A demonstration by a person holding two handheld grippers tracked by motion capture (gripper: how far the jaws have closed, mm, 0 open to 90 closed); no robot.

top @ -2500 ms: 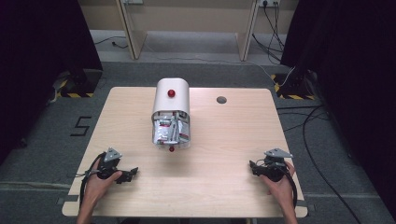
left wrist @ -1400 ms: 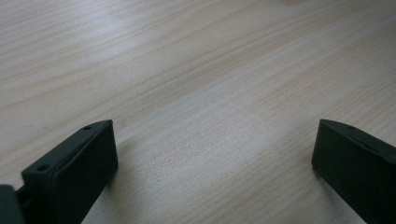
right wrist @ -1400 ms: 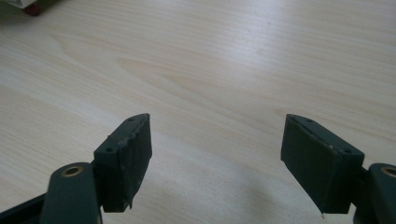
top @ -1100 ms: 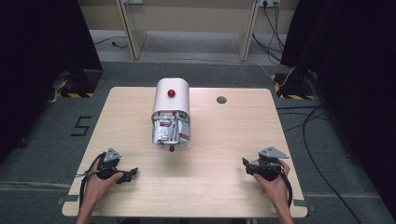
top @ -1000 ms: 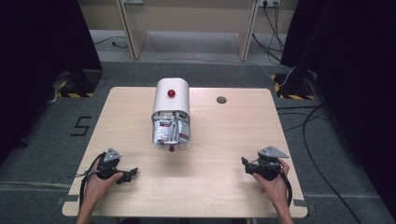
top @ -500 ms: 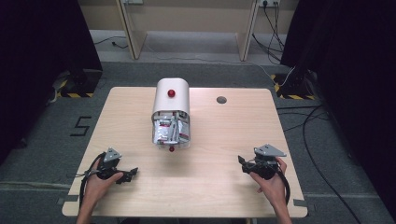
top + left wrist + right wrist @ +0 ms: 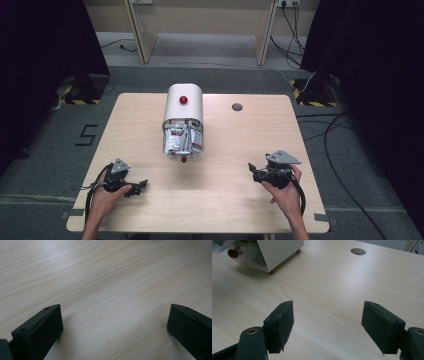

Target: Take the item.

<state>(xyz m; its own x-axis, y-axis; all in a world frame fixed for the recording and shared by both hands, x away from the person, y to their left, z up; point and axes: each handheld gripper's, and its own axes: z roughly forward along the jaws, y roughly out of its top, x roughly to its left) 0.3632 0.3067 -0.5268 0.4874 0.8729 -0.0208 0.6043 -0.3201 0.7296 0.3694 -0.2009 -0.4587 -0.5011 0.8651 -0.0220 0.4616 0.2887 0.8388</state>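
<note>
The right gripper (image 7: 256, 172) has lifted off the table (image 7: 240, 210) and edged inward, toward the white bread-bin-like box (image 7: 183, 107) that stands at the table's middle; a couple of seconds ago it lay farther out toward the box's right and nearer the table's front edge. Its jaws stand wide apart with nothing between them, as the right gripper view makes plain: bare wood lies between the two black pads (image 7: 282, 322). The left gripper (image 7: 140, 186) has not stirred from its spot near the front edge, well to the box's left and nearer the person; its jaws are also spread wide and empty over bare wood.

The box itself sits where it sat, its clear front flap (image 7: 183, 142) hanging open toward the person, with red-and-white packets (image 7: 176, 139) crowded behind it and a small red knob (image 7: 183, 159) at the flap's lower edge (a second red knob (image 7: 183, 100) shows on the curved top). In the right gripper view the box's side wall (image 7: 279, 251) shows up and to the left, well apart from the jaws.

Judging by this, the right hand is starting an approach to the box, probably for the flap or its packets, while the left waits. Nothing is grasped yet.
</note>
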